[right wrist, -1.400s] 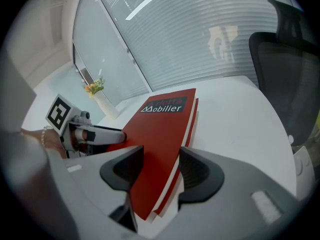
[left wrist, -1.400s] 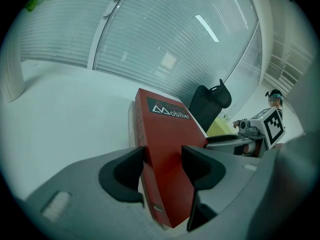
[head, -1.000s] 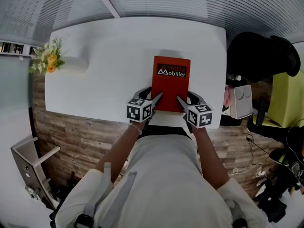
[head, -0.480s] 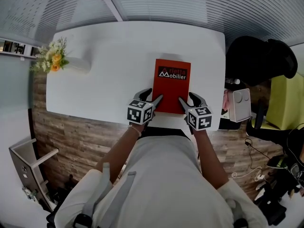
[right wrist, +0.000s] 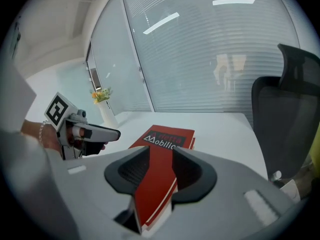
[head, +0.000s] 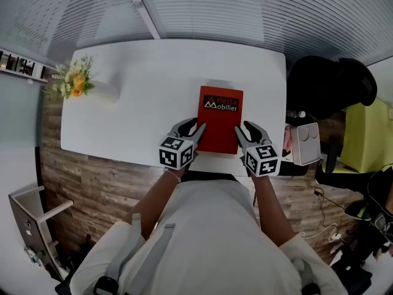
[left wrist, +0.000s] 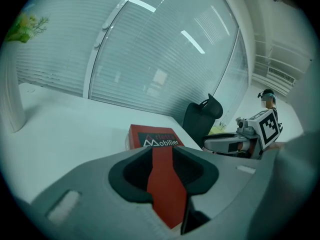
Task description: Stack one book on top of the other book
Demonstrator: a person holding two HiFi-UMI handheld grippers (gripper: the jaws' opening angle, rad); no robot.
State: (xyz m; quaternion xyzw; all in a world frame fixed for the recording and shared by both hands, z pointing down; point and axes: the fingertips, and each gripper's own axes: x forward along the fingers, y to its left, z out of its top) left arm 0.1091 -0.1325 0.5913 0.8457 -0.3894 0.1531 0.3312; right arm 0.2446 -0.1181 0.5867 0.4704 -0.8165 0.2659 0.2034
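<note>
Saw a red book [head: 220, 125] lying flat on the white table [head: 141, 97], close to the near edge, with its white letters at the far end. Looked in the right gripper view and found a second red cover [right wrist: 162, 211] with white pages right under it, so two books in one pile.

Saw the left gripper [head: 193, 128] up over the near left corner of the pile. Saw the right gripper [head: 247, 129] up over the near right corner.

Found the left claw partly spread, just after squeezing in some way, with only a thin gap left. Saw the red cover through that gap, down below, but no pad pressing on it. Found the same with the right claw: partly spread, just after closing in, red cover showing in the gap, nothing pinched.

Spotted yellow flowers [head: 77, 82] at the far left corner of the table, well apart from the books. Spotted a black chair [head: 328, 85] off the right side of the table.
</note>
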